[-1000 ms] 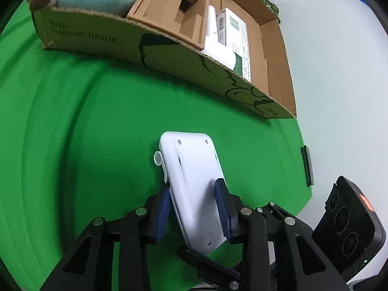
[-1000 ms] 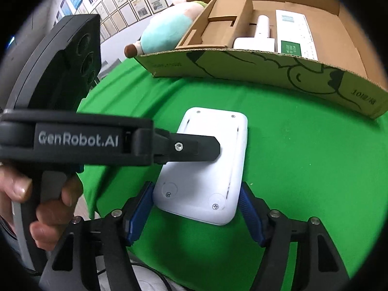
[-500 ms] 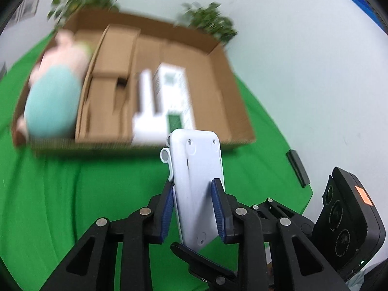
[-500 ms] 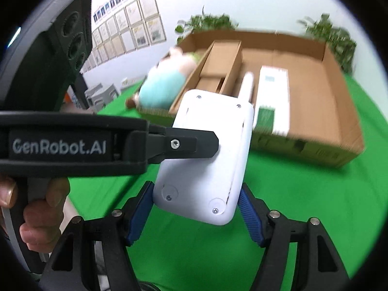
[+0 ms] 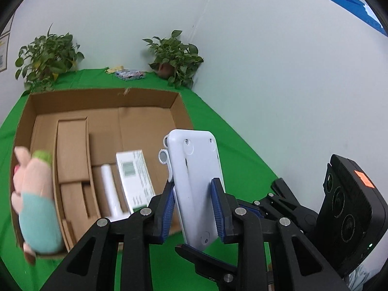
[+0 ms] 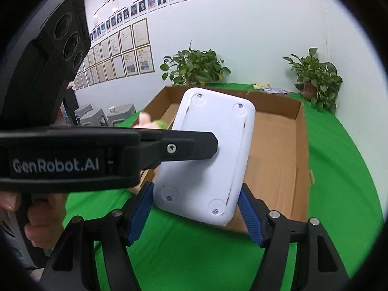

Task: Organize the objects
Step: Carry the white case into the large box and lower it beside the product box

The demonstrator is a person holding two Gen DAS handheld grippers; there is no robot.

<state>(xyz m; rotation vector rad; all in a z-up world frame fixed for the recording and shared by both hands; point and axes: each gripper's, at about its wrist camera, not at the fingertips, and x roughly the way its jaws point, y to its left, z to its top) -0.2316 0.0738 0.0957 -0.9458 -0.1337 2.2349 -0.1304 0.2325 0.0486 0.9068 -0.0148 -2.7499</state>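
Grippers — left gripper (image 5: 194,208) clamping white device (image 5: 196,184), right gripper (image 6: 194,214) flanking it

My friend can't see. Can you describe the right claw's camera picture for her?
Both claws hold a white plastic device up in the air: the right claw across its near end, the left claw pinching it from the left. Behind it sits an open cardboard box on green cloth.

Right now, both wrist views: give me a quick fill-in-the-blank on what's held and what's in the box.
1. The white device is clamped across its thin edges by the ____ hand-held gripper.
2. The right hand-held gripper spans the device across its ____ side.
3. The plush toy lies at the ____ end of the cardboard box in the left wrist view.
4. The cloth under the box is ____.

Missing: left; wide; left; green
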